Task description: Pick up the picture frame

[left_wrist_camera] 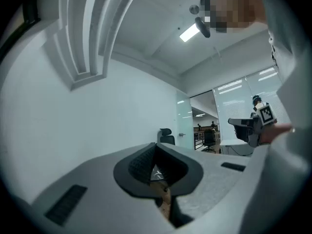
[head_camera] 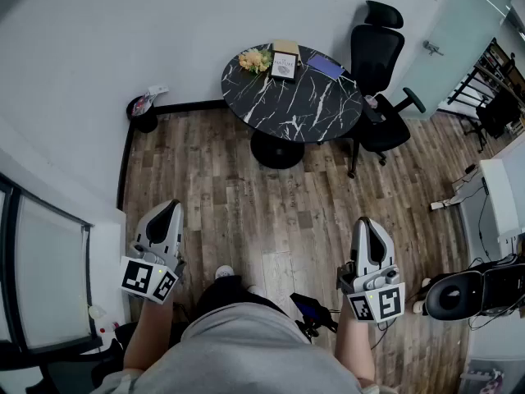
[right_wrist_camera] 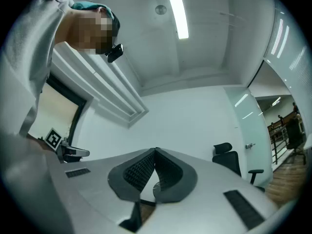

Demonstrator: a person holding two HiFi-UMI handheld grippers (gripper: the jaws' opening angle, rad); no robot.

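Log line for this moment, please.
left gripper shut, empty | right gripper shut, empty | picture frame on table, untouched

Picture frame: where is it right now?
In the head view the picture frame sits near the far edge of the round black table, between yellow flowers on its left and a blue notebook on its right.

My head camera looks steeply down from high up, with the round black marble table point(head_camera: 291, 97) far ahead. The camera on my left gripper point(left_wrist_camera: 156, 146) faces level along its jaws, and the one on my right gripper point(right_wrist_camera: 155, 151) tilts slightly up. Both see the far black high-backed office chair point(left_wrist_camera: 166, 136), and each catches the other gripper at its edge.
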